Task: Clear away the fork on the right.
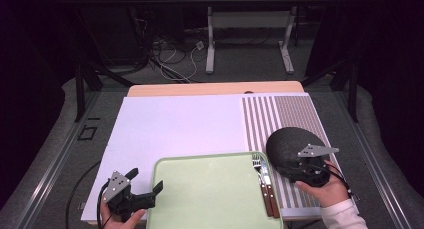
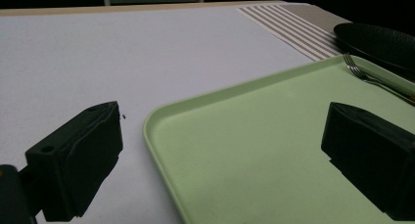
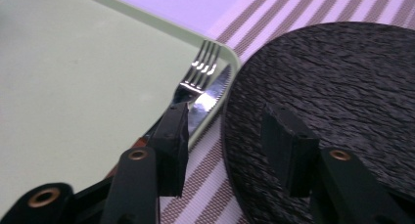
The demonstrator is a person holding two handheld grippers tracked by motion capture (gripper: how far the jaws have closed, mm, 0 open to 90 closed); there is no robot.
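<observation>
A: Tongs check: your right gripper hangs half-open over the near rim of the black plate, gripping nothing; your left gripper is spread wide across the green tray's corner.

B: Plate's on the striped mat, just beside the tray; fork and knife lie along the tray's right edge.

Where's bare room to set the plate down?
Most of the green tray is bare, left of the fork and knife. The white board behind the tray is bare too. It is crowded at the tray's right edge, where cutlery, black plate and right gripper meet.
</observation>
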